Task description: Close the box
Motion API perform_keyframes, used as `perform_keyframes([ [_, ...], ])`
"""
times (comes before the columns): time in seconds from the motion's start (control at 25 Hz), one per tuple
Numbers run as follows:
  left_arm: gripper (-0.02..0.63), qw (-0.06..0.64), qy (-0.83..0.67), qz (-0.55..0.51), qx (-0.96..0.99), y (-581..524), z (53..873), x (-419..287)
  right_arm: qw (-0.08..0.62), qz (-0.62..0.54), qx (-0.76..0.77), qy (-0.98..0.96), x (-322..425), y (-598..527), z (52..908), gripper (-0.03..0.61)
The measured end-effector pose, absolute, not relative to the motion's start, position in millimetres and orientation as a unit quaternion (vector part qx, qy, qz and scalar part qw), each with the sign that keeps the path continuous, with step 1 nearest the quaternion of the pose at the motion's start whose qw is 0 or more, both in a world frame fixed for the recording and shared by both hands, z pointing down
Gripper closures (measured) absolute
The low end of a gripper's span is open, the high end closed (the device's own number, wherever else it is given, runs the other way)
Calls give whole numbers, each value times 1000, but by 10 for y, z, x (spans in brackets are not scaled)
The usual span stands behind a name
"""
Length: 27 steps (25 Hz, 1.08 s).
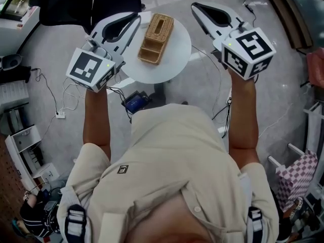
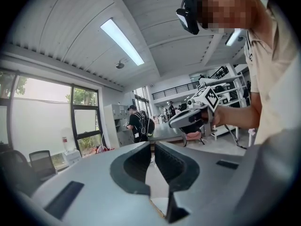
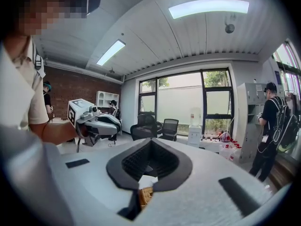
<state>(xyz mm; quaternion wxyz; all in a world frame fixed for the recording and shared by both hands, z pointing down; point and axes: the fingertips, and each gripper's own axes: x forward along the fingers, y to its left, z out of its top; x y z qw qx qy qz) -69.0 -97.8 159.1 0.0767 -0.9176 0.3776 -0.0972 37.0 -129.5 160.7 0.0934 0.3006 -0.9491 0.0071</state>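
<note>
- The smooth grey plastic left gripper, with black ribbed pads, is over the table's 9 o'clock rim. Its jaws are pinched to a thin slit with nothing between them.
- The tan woven rectangular box lies mid-top on the round white table, its long axis pointing toward 1 o'clock. Its far end has a slot and its near end is open.
- The matching right gripper is at 2 o'clock, off the rim, with its jaws closed and empty.
- The right gripper view shows only a scrap of the box's weave, below the jaws.
</note>
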Motion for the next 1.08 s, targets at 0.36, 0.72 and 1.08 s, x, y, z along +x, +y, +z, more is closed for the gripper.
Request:
perform_keyframes([
  [0.36,584,89,377,-89,-918,-667,1463,-584,116,-13,302,-946,444,-998,1549,588],
  [0.72,584,76,380,-108,-915,-472,1597,-582,120,-9,295,-948,460,-805,1583,588],
  [1.08,584,77,373,-114,-918,-437,1712,-586,128,-5,289,-949,450,-797,1690,588],
])
